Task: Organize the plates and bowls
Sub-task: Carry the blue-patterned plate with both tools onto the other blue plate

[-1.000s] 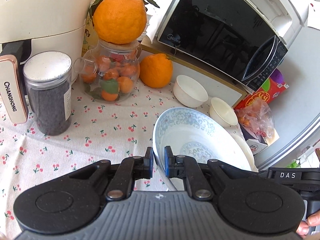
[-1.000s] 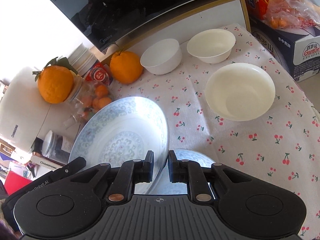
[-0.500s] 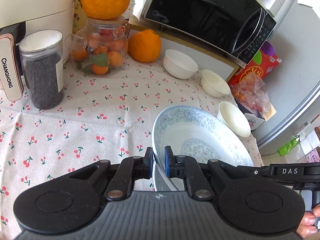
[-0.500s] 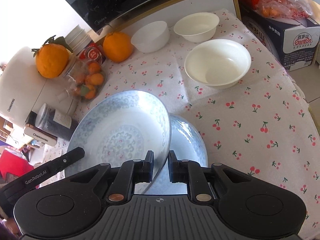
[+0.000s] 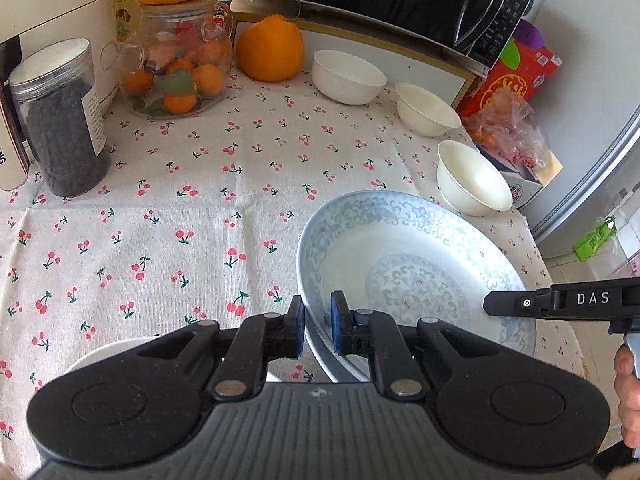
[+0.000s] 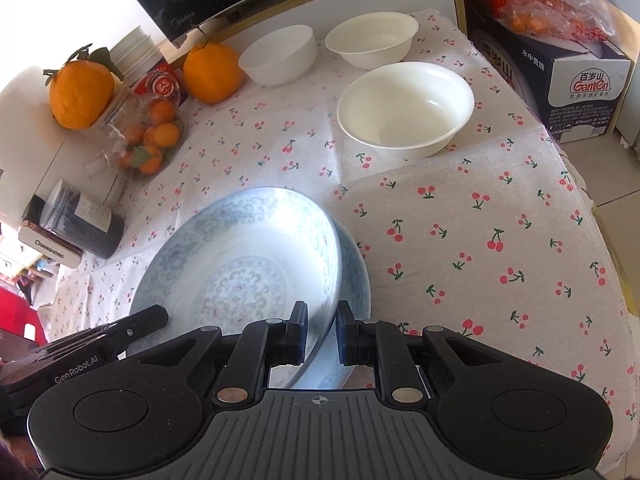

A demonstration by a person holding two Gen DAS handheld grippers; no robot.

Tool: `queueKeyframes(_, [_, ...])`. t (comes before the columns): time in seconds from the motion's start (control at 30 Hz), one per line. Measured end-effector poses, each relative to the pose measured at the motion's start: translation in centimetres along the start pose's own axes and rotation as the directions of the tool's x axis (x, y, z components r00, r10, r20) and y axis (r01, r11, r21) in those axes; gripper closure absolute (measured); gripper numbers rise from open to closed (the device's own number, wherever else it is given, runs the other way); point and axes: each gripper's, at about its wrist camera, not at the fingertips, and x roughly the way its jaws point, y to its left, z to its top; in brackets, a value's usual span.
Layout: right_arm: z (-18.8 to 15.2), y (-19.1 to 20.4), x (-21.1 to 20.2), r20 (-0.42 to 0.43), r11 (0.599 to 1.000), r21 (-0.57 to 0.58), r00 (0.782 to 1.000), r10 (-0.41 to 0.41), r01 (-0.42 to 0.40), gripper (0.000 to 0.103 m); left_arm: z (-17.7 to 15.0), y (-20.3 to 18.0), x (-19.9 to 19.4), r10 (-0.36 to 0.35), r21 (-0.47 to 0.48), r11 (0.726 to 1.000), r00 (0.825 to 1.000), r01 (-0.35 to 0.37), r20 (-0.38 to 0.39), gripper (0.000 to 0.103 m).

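Both jaws pinch opposite rims of one patterned plate (image 5: 408,264): left gripper (image 5: 318,330), then right gripper (image 6: 322,334).
Tilted, it sits over a second plate (image 6: 356,276); bare cloth (image 6: 500,240) spreads rightward toward three white bowls (image 6: 404,108).

The patterned plate (image 6: 240,264) has come down tilted onto the second plate (image 6: 354,280).
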Motion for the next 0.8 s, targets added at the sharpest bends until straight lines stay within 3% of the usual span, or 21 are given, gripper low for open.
queueKeyframes(0.33, [-0.18,0.08,0.82,-0.045,0.999,-0.021,0.999,-0.026,0.025,0.087,-0.25,-0.86,0.22,0.046,0.084,0.995,0.999,-0.045,-0.015,0.091])
queueKeyframes(0.8, [0.11,0.18,0.79,-0.059,1.000,-0.026,0.998,-0.017,0.016,0.085,-0.34,-0.59,0.62,0.036,0.071,0.997,0.998,-0.033,-0.051,0.089])
